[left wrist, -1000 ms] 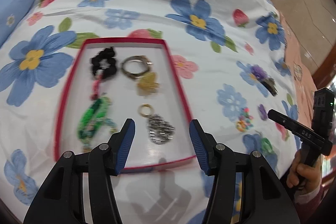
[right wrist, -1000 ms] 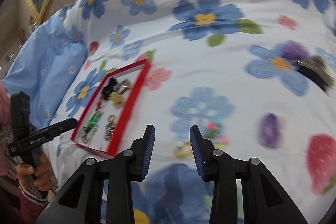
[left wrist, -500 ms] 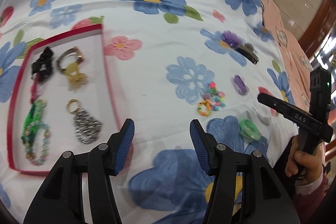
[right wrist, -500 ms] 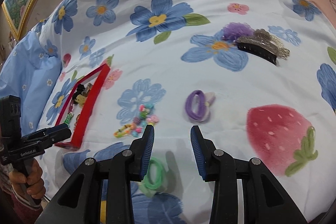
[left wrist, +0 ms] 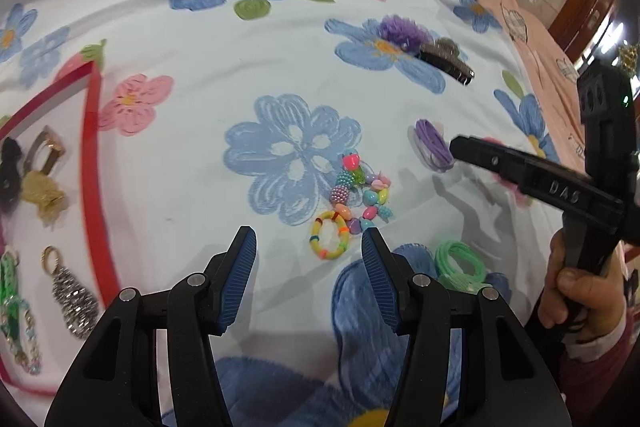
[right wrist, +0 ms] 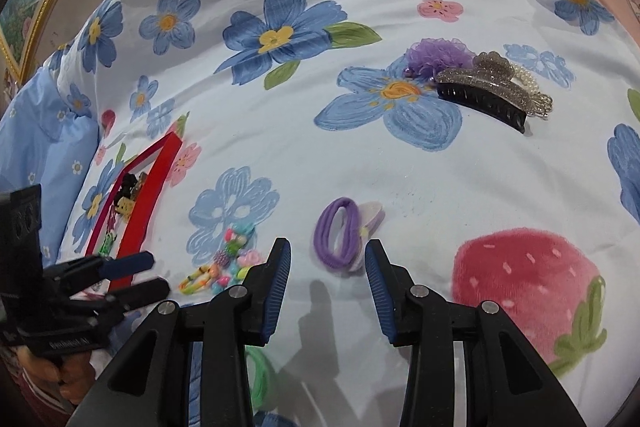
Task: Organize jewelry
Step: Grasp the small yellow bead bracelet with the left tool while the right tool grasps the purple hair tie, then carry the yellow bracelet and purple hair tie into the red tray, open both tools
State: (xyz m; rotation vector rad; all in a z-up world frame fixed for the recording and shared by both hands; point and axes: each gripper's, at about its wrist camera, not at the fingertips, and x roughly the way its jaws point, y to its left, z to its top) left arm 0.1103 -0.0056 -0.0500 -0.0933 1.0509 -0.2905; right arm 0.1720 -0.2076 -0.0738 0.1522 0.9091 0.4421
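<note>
Lengthwise — purple hair tie (right wrist: 335, 234) between gaping right tongs (right wrist: 327, 263).

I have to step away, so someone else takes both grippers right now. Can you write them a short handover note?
Left gripper: open, empty, over the beaded bracelets.
Right gripper: open, empty, lined up on the purple hair tie.
Done: the red-rimmed tray already holds a silver keychain, a green bracelet, a gold piece and a black scrunchie.
Left on the floral sheet: beaded bracelets, purple hair tie, green hair tie, glitter claw clip and purple scrunchie beside it.
Likely next: grasp the purple tie and carry it to the tray.
</note>
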